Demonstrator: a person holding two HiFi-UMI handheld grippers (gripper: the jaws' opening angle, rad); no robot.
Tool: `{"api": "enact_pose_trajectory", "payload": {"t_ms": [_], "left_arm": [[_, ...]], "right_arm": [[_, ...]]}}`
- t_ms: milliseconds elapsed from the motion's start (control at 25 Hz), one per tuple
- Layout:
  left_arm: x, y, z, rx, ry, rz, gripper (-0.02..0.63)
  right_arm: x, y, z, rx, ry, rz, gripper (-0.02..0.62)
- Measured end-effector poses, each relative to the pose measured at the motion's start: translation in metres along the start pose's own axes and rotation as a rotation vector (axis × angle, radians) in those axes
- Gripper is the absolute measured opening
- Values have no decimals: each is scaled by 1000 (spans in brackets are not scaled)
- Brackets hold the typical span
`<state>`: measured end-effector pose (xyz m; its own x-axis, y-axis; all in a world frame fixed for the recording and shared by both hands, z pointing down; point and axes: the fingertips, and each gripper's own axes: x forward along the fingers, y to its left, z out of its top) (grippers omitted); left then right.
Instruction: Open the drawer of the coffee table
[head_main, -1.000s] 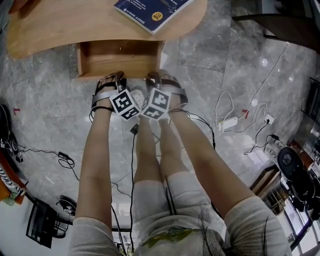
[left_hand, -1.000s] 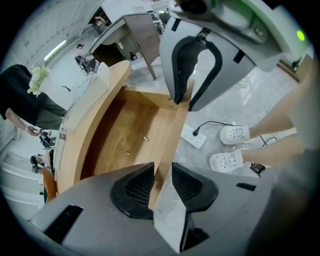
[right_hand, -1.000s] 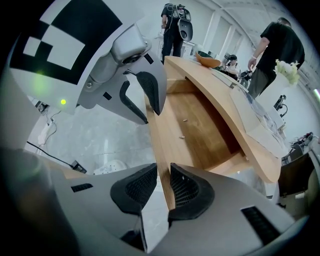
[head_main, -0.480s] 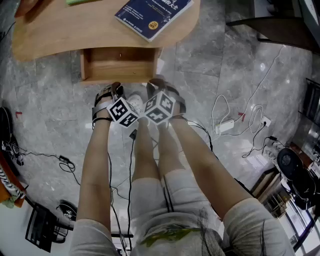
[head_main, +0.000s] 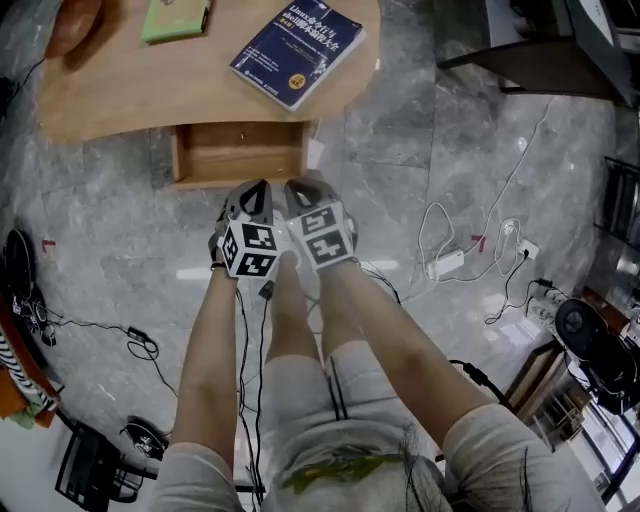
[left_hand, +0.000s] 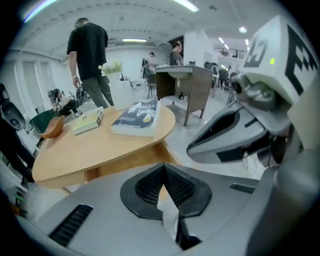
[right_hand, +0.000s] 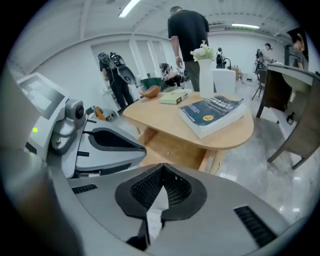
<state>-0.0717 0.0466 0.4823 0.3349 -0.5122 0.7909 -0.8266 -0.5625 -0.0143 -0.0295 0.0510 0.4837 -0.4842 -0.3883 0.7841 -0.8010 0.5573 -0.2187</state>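
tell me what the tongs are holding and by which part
Nothing: left tongs and right tongs are both shut and empty, off the open drawer.

The head view looks steeply down on the table (head_main: 130, 90). Both gripper views sit low near its front, facing across it; all share the book (head_main: 297, 50).

Book (head_main: 296, 50) on tbl (head_main: 140, 95); drawer (head_main: 240, 155) beneath

Polished grey marble floor (head_main: 480, 130), white cables and a power strip (head_main: 447, 263) at the right of the frame, dark desk (head_main: 540, 55) at upper right, white walls (right_hand: 235, 35), ceiling strip lights (right_hand: 129, 7), person in black (left_hand: 89, 55) standing in the background.
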Motion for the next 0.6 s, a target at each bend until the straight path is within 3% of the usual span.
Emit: {"api": "enact_pose_trajectory", "payload": {"t_ms": [280, 600], "left_arm": [[-25, -3, 42, -223, -126, 4, 11], [-46, -4, 52, -283, -161, -13, 9]], "right_arm": [[-29, 13, 34, 101, -116, 42, 21], [-50, 23, 47, 127, -152, 69, 20]]}}
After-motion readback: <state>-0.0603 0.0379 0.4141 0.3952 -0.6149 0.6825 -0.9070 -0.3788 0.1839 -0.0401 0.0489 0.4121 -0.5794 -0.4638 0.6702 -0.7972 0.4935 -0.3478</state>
